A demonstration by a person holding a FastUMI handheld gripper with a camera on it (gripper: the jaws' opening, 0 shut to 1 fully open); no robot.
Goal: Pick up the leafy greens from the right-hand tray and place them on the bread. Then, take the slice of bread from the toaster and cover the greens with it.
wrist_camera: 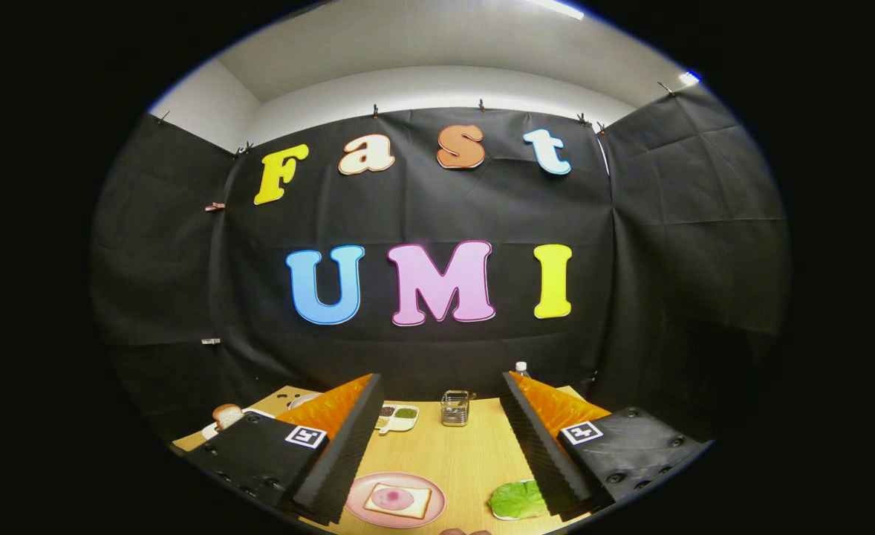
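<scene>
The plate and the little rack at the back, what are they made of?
The pink plate looks like smooth plastic or glazed ceramic, going by its even sheen. The rack seems to be thin shiny metal wire. The claw stands open above the wood-look table.

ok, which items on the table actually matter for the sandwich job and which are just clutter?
Job items:
- leafy greens, by the right finger
- bread with a pink spread on the pink plate, between the fingers
- bread slice far left; the toaster can't be made out
- gripper, fingers wide apart, holding nothing

Clutter:
- divided condiment dish
- small wire holder
- bottle
</scene>
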